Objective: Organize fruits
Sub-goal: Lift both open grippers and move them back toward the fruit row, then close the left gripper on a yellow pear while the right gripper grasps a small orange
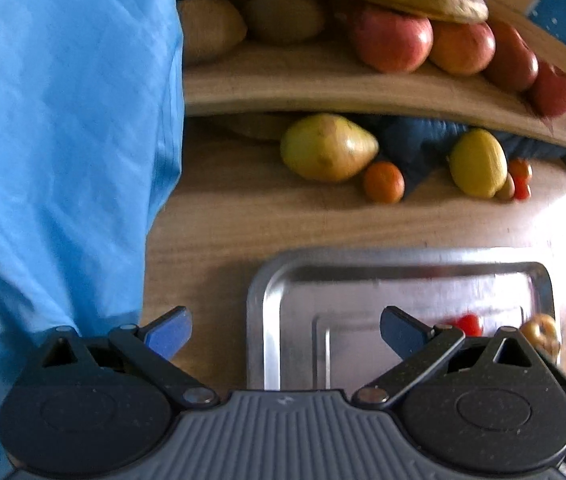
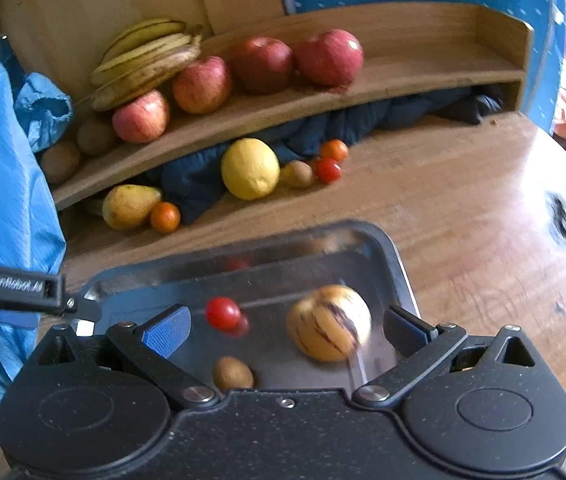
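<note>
A steel tray (image 2: 387,256) on the wooden table holds a striped yellow melon (image 2: 329,322), a cherry tomato (image 2: 223,313) and a small kiwi (image 2: 233,374). My right gripper (image 2: 285,332) is open, its jaws wide over the tray either side of the melon and tomato, touching neither. My left gripper (image 1: 285,334) is open and empty above the tray's (image 1: 279,280) left edge. The tomato (image 1: 467,323) and melon (image 1: 541,330) show at its right. On the table under the shelf lie a pear (image 1: 327,147), a small orange (image 1: 383,182) and a lemon (image 1: 477,163).
A wooden shelf (image 2: 403,76) carries bananas (image 2: 147,60), several apples (image 2: 261,65) and kiwis (image 2: 95,134). A dark blue cloth (image 2: 343,126) lies under it with small tomatoes (image 2: 327,170). A blue sleeve (image 1: 63,140) fills the left. The left gripper shows in the right wrist view (image 2: 15,288).
</note>
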Demonstrator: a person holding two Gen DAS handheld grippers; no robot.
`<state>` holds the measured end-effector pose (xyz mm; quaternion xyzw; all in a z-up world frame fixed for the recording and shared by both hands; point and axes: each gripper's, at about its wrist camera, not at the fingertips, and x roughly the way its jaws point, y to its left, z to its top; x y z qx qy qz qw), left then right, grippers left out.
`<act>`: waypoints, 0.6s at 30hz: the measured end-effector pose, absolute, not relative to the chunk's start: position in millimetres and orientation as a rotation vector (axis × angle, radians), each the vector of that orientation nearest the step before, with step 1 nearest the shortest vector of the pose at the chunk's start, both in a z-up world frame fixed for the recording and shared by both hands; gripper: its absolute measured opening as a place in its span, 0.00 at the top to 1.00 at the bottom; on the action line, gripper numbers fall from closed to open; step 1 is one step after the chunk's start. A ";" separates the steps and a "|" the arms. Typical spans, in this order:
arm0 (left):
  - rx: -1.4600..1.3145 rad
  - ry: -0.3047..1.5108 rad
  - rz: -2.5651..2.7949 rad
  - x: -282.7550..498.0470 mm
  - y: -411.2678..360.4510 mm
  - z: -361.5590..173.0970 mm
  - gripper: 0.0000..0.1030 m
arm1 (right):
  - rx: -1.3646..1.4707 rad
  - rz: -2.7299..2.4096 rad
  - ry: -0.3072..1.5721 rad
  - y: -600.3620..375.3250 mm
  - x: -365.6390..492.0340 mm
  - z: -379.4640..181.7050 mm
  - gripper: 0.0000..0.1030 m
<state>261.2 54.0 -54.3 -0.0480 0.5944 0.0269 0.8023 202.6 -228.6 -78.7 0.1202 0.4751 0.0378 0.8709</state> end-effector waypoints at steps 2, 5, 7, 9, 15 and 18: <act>-0.117 1.267 0.061 270.4 56.3 -55.4 0.01 | 0.227 0.101 0.982 -222.0 209.2 -78.3 0.01; -0.153 1.260 0.069 283.6 59.1 -57.8 0.01 | 0.187 0.136 0.969 -211.4 217.0 -77.9 0.01; -0.173 1.253 0.074 292.1 60.2 -59.7 0.01 | 0.155 0.163 0.961 -203.0 223.1 -77.9 0.01; -0.191 1.248 0.078 301.2 61.3 -61.8 0.01 | 0.124 0.193 0.956 -194.6 229.8 -78.3 0.01; -0.220 1.231 0.085 322.5 64.7 -64.4 0.01 | 0.046 0.254 0.956 -171.7 247.7 -81.9 0.01; -0.236 1.229 0.082 331.0 66.7 -66.0 0.01 | 0.029 0.273 0.958 -163.7 255.8 -83.8 0.01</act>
